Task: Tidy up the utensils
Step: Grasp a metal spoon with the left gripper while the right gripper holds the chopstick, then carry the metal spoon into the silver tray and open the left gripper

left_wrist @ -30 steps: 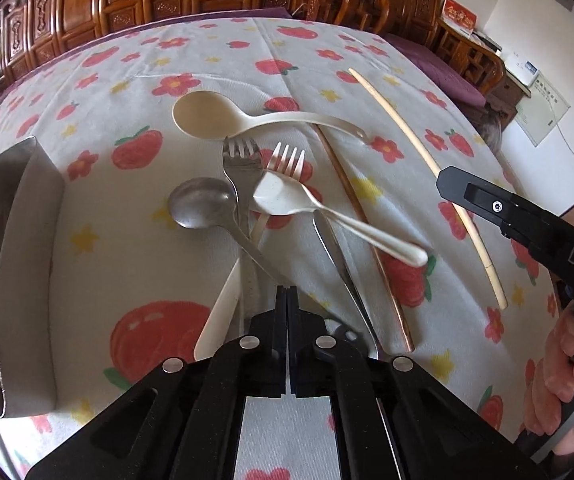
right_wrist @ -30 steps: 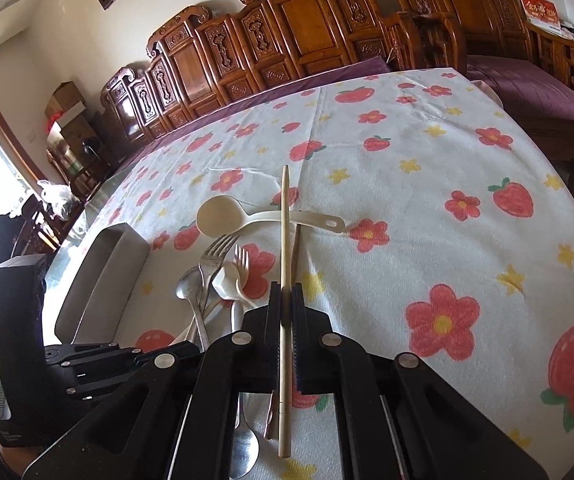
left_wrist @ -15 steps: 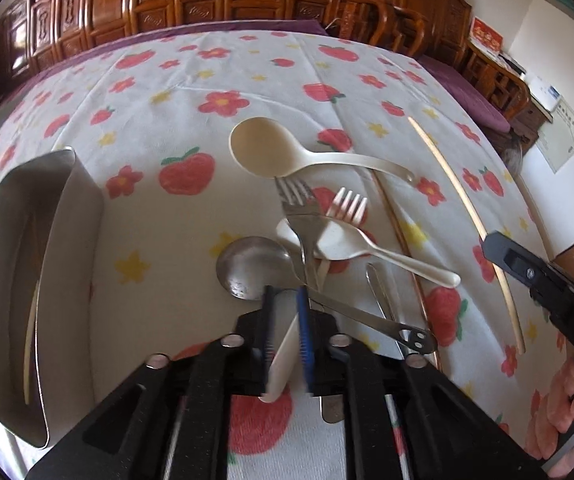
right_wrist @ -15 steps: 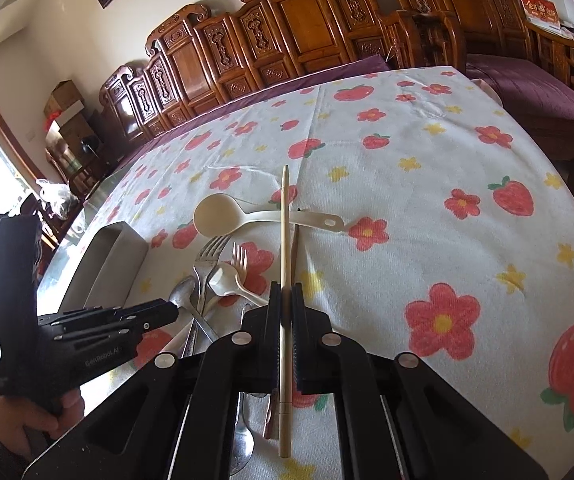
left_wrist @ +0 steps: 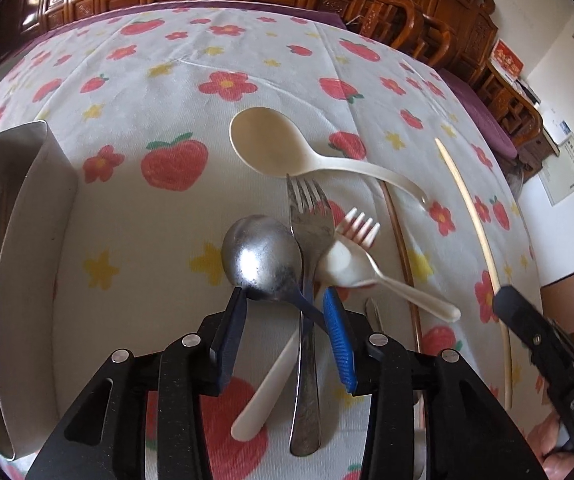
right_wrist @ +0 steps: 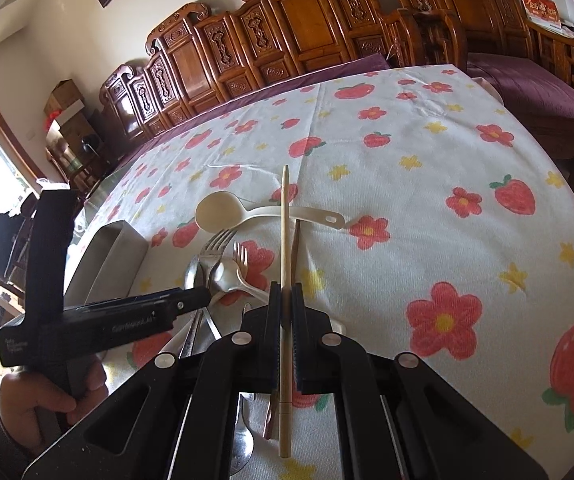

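A heap of utensils lies on the flowered cloth: a metal spoon (left_wrist: 261, 258), a metal fork (left_wrist: 307, 216), a white plastic fork (left_wrist: 351, 256) and a cream ladle spoon (left_wrist: 267, 144). My left gripper (left_wrist: 283, 294) hovers low over the heap with its jaws opening. The metal spoon's neck, the fork handle and a cream handle pass between its fingers, and nothing is gripped. My right gripper (right_wrist: 286, 292) is shut on a pale chopstick (right_wrist: 285, 240), which points away across the table. A brown chopstick (right_wrist: 295, 248) lies beside it on the cloth.
A metal container (left_wrist: 27, 200) stands at the left of the heap with a pale stick inside it. The right gripper's body (left_wrist: 527, 328) and a hand sit at the right edge. Carved wooden chairs line the far side of the table.
My left gripper has moved forward over the utensil heap and rolled a little, and its jaws went from shut to parted. The right gripper kept still with the chopstick.
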`<state>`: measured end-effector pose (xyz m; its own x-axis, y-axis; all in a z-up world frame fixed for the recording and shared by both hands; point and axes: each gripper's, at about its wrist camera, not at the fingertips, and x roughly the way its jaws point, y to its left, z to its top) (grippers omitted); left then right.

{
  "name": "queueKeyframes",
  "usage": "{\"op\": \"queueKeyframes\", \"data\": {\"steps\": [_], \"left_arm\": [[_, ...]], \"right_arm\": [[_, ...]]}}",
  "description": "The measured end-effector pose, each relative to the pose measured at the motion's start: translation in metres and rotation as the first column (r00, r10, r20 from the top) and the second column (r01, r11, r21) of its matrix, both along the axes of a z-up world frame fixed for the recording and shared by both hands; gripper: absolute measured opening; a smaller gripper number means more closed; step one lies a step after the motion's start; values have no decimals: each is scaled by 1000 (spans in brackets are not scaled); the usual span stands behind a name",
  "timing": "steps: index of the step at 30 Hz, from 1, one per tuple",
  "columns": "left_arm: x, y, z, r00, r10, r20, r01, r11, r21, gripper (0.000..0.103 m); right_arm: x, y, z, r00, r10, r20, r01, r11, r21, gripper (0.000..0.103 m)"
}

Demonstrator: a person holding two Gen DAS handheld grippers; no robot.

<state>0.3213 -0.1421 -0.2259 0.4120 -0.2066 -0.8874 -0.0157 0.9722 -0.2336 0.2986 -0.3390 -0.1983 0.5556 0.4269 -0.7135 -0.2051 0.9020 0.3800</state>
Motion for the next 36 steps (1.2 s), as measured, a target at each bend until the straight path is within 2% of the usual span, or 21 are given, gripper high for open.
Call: {"op": "queueKeyframes", "data": {"steps": [2,5,8,12,15,20,28,36], "left_arm": [[4,1,-1,1000,13,1,-13,1000,-3,37],[7,-4,-2,1000,8,13,-8,999,31,37],[5,-5,-3,999,8,35,-10,999,50,31],[4,-2,-3,999,6,46,-8,999,44,28],[3,2,0,999,10,44,-12,1000,25,23],[2,6,6,999,3,48,-3,1000,0,6],[-3,12,13,998,-14,64,13,1000,14,1],[-20,12,42,989,-65,136,60,997,37,1]], "right_arm": [[0,0,0,1000,0,0,0,1000,2,6],[0,0,0,1000,0,0,0,1000,1,6],[0,0,0,1000,-1,0,1,1000,1,6],[-1,1,0,1000,-1,1,1,1000,2,6],[-1,1,1,1000,3,1,-3,1000,-1,6],[0,2,0,1000,7,1,-7,1000,-6,6],[0,6,-1,1000,17,1,-17,1000,-16,6],[-1,14,4,999,40,12,-40,999,-14,6]]}}
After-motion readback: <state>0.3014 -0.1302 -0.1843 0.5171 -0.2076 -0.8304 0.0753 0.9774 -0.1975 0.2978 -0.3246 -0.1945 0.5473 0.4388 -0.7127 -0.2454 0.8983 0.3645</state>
